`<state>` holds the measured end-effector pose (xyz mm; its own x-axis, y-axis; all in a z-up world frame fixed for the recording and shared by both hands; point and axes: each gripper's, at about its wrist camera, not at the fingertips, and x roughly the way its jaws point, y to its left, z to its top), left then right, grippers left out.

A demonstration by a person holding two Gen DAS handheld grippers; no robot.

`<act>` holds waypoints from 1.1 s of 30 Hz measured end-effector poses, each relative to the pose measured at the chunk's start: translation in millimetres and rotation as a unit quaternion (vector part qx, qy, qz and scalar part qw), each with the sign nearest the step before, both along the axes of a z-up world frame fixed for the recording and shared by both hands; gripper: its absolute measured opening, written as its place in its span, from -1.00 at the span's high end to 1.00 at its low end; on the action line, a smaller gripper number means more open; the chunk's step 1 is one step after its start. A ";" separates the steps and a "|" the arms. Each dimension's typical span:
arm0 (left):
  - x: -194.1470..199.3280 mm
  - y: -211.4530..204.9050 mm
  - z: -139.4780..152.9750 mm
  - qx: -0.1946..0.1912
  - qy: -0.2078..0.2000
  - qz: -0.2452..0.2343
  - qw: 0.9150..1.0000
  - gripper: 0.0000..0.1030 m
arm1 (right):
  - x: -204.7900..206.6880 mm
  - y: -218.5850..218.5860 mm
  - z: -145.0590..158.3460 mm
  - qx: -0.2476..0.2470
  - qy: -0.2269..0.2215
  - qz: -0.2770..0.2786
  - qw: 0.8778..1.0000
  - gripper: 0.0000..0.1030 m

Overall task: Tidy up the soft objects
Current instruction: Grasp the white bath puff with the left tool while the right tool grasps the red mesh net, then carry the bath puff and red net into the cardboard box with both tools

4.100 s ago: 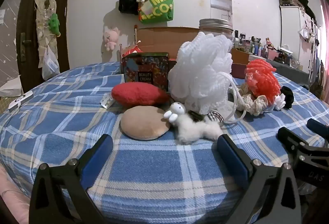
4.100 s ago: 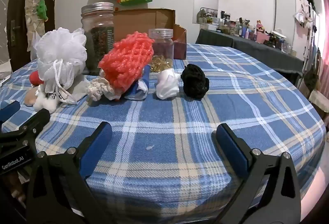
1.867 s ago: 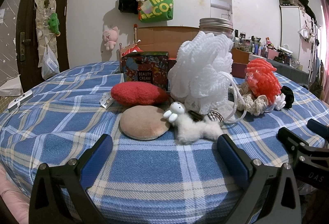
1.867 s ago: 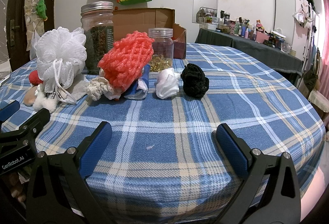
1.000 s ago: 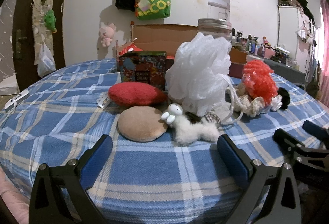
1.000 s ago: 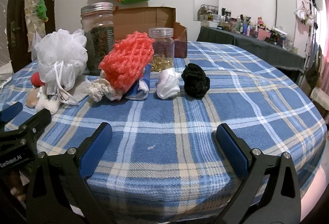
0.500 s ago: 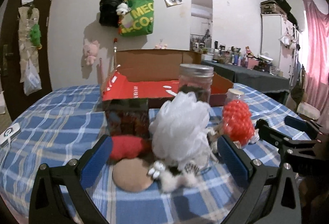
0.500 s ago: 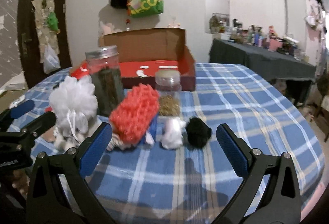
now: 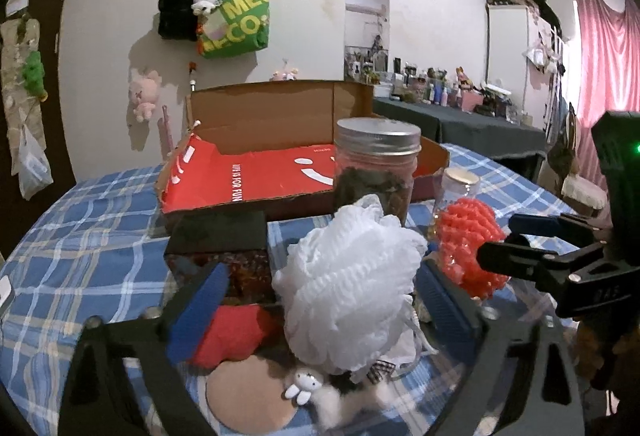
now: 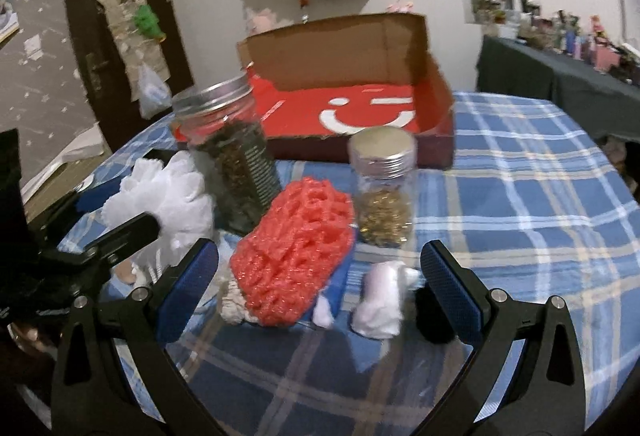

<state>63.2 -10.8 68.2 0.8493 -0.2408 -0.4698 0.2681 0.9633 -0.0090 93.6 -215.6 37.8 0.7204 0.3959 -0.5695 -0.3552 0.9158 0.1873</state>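
Note:
A white mesh bath pouf (image 9: 352, 276) stands on the blue plaid table, framed by my open, empty left gripper (image 9: 320, 304). Below it lie a red plush pad (image 9: 232, 328), a tan round pad (image 9: 248, 392) and a small white plush toy (image 9: 340, 396). A coral-red mesh sponge (image 10: 296, 248) lies between the pads of my open, empty right gripper (image 10: 320, 284), with a white cloth ball (image 10: 380, 304), a black soft ball (image 10: 432, 320) and a cream knit piece (image 10: 232, 304) beside it. The red sponge also shows in the left wrist view (image 9: 468, 240).
An open cardboard box with a red inside (image 9: 280, 176) stands behind the objects; it also shows in the right wrist view (image 10: 360, 108). A big lidded jar (image 10: 232, 156), a small jar (image 10: 382, 188) and a dark printed tin (image 9: 218, 248) stand among the soft things.
Both grippers have risen and moved forward over the table. The pouf and the red sponge now sit between the fingers, and the inside of the box shows.

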 end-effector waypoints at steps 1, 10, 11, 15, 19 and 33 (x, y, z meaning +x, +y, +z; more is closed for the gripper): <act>0.7 -2.4 -0.8 0.002 0.004 -0.008 1.000 -0.59 | 1.4 0.9 -1.5 0.003 0.005 0.006 1.000 -0.87; 0.5 -6.0 -1.7 0.003 0.011 -0.035 0.999 0.28 | -6.2 1.2 -5.1 0.039 0.018 0.038 0.998 0.25; -0.3 -4.5 -0.6 0.000 0.010 -0.034 0.999 0.31 | -7.4 0.3 -4.9 0.040 0.017 0.037 0.998 0.27; -1.4 -3.7 4.0 0.000 0.008 -0.032 0.999 0.38 | -11.7 -3.6 0.8 0.049 0.010 0.032 0.998 0.29; -4.4 0.4 9.3 -0.005 0.004 -0.034 0.999 0.41 | -15.8 -4.4 8.8 0.051 0.002 0.031 0.998 0.29; -26.6 18.4 37.9 -0.023 -0.018 -0.036 0.999 0.43 | -34.3 -10.6 36.2 0.060 -0.024 0.032 0.997 0.29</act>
<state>36.6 7.7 106.1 0.8450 -0.3219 -0.4270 0.3373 0.9405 -0.0416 59.4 -226.1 74.0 0.7168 0.5050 -0.4809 -0.4226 0.8631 0.2764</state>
